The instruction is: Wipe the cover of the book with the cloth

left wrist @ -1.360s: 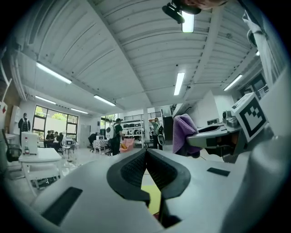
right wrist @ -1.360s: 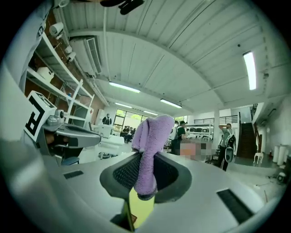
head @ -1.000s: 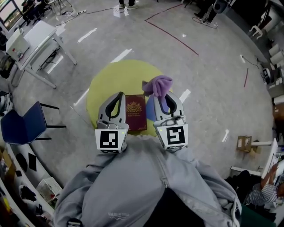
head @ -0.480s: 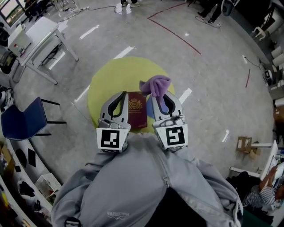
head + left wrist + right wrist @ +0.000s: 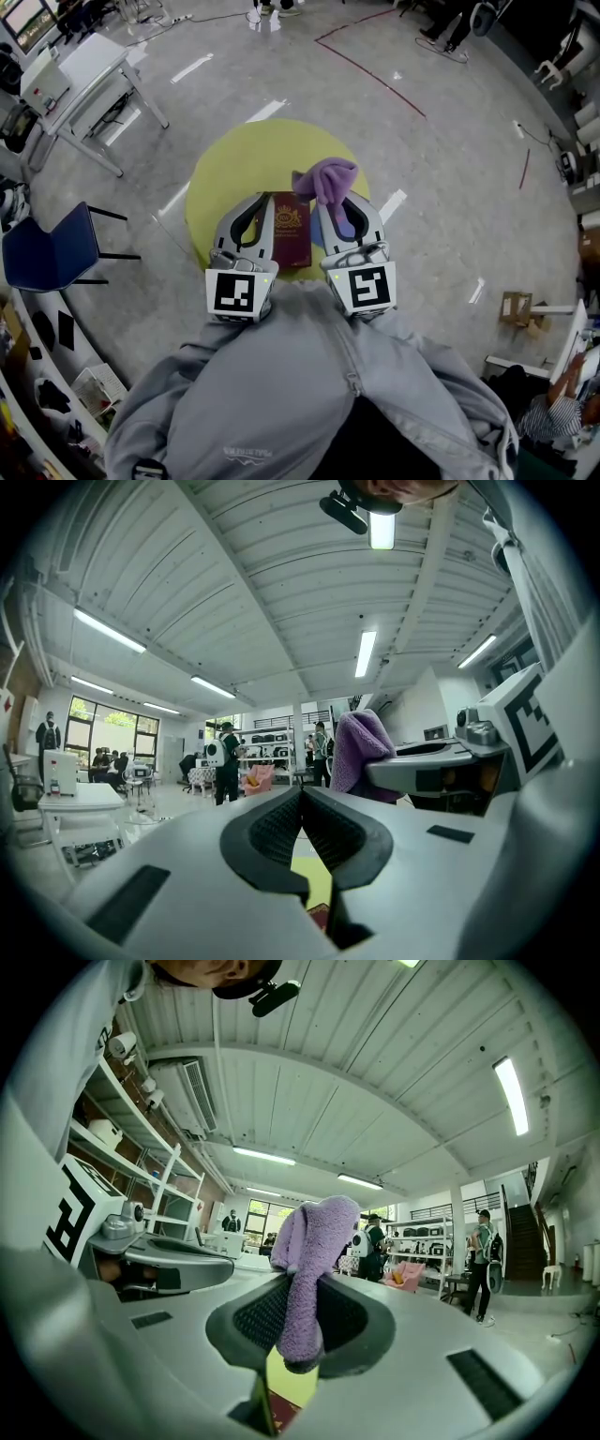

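My right gripper [image 5: 333,200] clamps the purple cloth [image 5: 330,178] just right of the book [image 5: 291,232]. My left gripper [image 5: 266,199] is pinched closed, empty, at the book's left edge.

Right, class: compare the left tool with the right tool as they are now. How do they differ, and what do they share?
The left tool has its jaws together on nothing; the right tool is clamped on the purple cloth. The left tool sits by the book's left edge, the right tool by its right edge. Both are grey and point forward, away from the person.
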`<state>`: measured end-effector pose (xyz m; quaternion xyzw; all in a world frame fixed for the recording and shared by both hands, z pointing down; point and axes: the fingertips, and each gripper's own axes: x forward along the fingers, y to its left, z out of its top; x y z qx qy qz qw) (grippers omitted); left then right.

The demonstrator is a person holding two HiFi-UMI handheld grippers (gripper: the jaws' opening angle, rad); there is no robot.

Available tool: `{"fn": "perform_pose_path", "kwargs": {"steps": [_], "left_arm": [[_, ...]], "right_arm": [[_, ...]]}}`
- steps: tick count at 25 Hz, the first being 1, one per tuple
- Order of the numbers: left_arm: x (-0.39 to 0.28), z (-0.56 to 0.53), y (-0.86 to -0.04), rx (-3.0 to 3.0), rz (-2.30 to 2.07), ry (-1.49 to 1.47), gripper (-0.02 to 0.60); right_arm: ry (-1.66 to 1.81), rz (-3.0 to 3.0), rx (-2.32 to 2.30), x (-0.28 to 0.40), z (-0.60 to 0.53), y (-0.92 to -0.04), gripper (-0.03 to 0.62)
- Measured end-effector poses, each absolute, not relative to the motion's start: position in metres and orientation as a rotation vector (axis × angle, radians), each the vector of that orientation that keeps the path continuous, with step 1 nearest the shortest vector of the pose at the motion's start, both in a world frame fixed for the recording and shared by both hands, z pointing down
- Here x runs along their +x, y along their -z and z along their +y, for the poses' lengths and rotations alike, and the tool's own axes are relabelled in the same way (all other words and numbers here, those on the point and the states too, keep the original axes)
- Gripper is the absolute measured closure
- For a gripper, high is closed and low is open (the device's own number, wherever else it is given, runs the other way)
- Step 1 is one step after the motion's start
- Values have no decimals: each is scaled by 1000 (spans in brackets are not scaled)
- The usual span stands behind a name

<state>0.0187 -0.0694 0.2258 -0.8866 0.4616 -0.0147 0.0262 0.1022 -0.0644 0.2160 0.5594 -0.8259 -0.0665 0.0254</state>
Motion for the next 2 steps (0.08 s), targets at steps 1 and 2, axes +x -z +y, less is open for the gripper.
{"fn": "perform_pose_path", "kwargs": {"steps": [1, 2], "left_arm": [[18, -68, -226, -2739, 1428, 42, 563], [17, -67, -225, -2739, 1430, 39, 564]], "right_arm": [[209, -2555, 1726, 101, -63, -216, 511], [213, -2557, 1722, 100, -62, -215, 511]]}}
